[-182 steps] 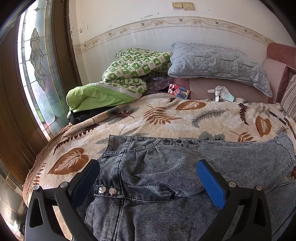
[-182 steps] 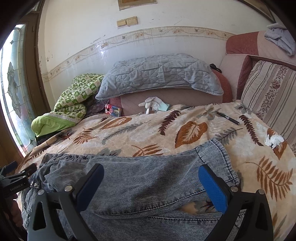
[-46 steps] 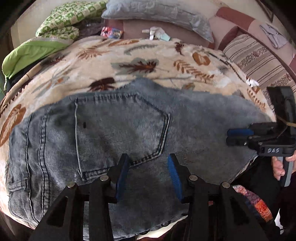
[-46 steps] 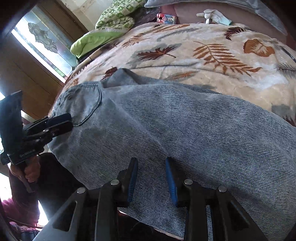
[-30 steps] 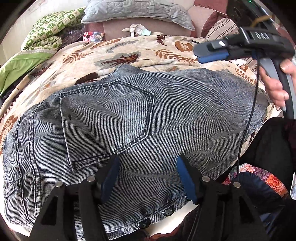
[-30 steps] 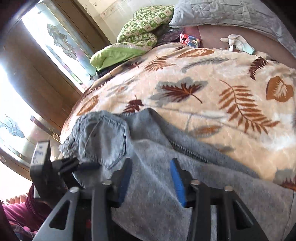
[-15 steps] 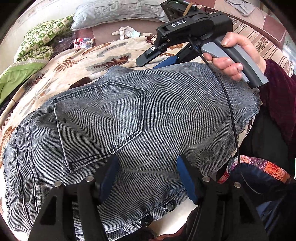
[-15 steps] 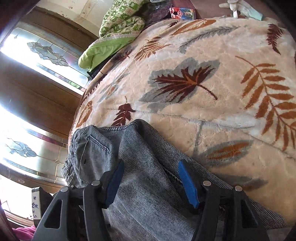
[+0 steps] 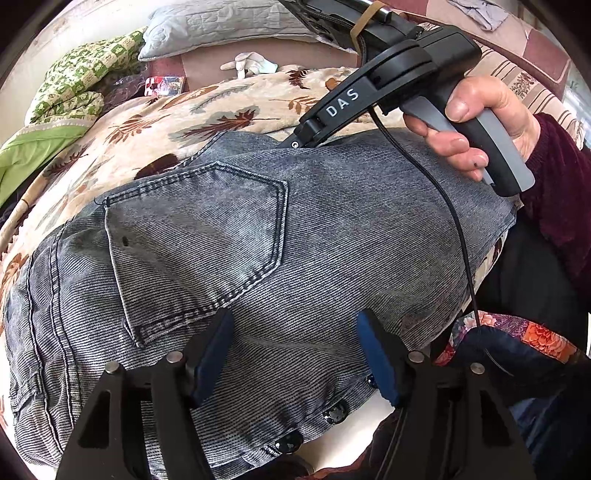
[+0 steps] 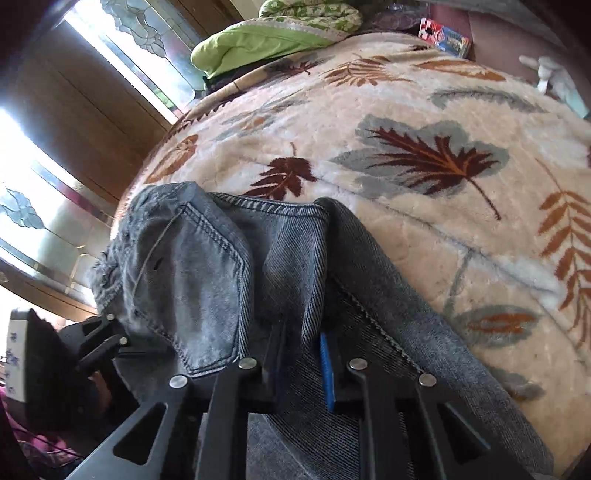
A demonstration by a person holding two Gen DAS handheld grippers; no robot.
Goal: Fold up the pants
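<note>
Your jeans (image 9: pixel 332 229) lie across the near edge of the bed on the leaf-print blanket (image 10: pixel 424 122), back pocket (image 9: pixel 192 251) up and the snap buttons at the closest hem. They look already doubled leg over leg, so the lengthwise fold seems done; the crosswise folds are what is left.

Your right gripper (image 10: pixel 303 354) is closing its jaws on a raised ridge of denim at the far edge, by the crotch seam. In the right wrist view the cloth stands bunched between the blue pads (image 10: pixel 327 369), which press it from both sides. From the left wrist view its tips are buried behind the denim, so how many layers it has caught I cannot say.

Your left gripper (image 9: pixel 295 354) hangs over the near edge beside the pocket. Its jaws are opening and stand wide apart, with nothing pinched; the cloth only lies beneath them.

Your right hand (image 9: pixel 476 125) squeezes the handle, its cable (image 9: pixel 454 221) trailing over the fabric. Beyond lie a grey pillow (image 9: pixel 221 18), a green quilt (image 10: pixel 266 37) and a small packet (image 9: pixel 164 85), well clear of the work.
</note>
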